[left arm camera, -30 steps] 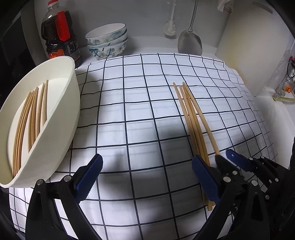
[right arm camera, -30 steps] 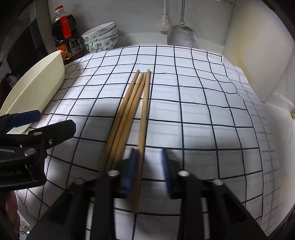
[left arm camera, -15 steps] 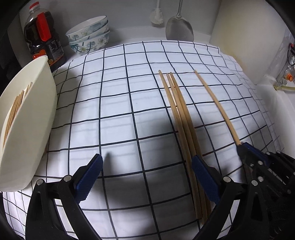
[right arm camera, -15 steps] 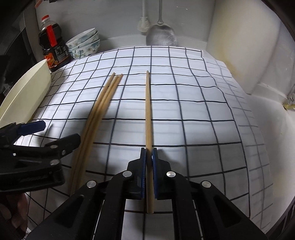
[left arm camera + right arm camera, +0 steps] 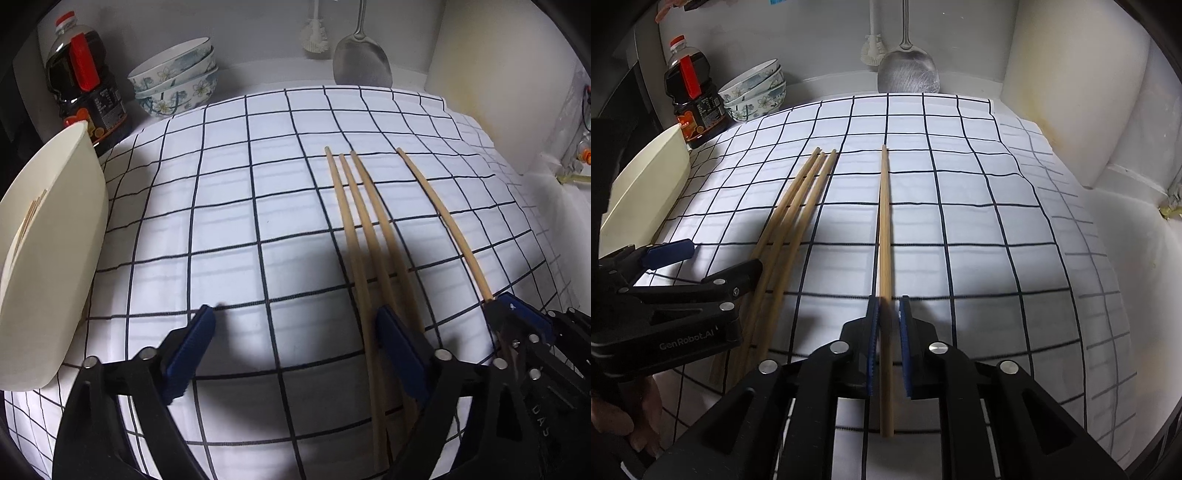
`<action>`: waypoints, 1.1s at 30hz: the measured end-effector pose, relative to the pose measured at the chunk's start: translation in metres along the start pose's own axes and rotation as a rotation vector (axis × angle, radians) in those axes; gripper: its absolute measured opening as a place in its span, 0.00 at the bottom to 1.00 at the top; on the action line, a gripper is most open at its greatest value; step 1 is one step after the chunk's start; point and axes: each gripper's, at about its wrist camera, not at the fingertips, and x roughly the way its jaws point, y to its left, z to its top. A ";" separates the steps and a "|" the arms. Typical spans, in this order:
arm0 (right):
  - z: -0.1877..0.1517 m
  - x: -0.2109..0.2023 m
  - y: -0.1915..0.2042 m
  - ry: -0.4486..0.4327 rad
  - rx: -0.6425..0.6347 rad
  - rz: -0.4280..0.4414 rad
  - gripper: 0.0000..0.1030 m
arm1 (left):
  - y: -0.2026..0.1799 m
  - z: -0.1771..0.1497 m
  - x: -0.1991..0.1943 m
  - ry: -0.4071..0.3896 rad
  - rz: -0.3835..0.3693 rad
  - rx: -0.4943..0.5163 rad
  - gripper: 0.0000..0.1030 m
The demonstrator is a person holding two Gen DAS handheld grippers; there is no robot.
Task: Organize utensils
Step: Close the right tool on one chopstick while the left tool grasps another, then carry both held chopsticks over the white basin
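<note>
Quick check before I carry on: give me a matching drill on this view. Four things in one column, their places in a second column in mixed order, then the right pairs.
Things:
1. lone chopstick
2. three chopsticks
3. stacked bowls
4. metal spatula

Places:
A. back left, beside the dark bottle
B. lying together on the checked cloth, left of the lone one
C. against the back wall, past the cloth
D. between the jaws of the right gripper

Pairs: 1-D, 2-B, 3-A, 4-C
</note>
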 end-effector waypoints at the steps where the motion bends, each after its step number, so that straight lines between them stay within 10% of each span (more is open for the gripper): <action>1: 0.002 0.001 0.000 -0.002 -0.005 0.000 0.20 | -0.001 0.002 -0.001 -0.005 -0.003 0.004 0.70; 8: 0.015 0.012 0.006 -0.017 -0.048 -0.004 0.27 | -0.012 0.011 0.000 -0.013 -0.032 0.030 0.18; 10: 0.017 0.013 0.008 -0.016 -0.055 0.009 0.15 | -0.012 0.011 0.000 -0.011 -0.037 0.031 0.07; 33: 0.061 -0.051 0.058 -0.097 -0.006 0.182 0.06 | 0.072 0.026 -0.095 -0.096 -0.095 -0.088 0.07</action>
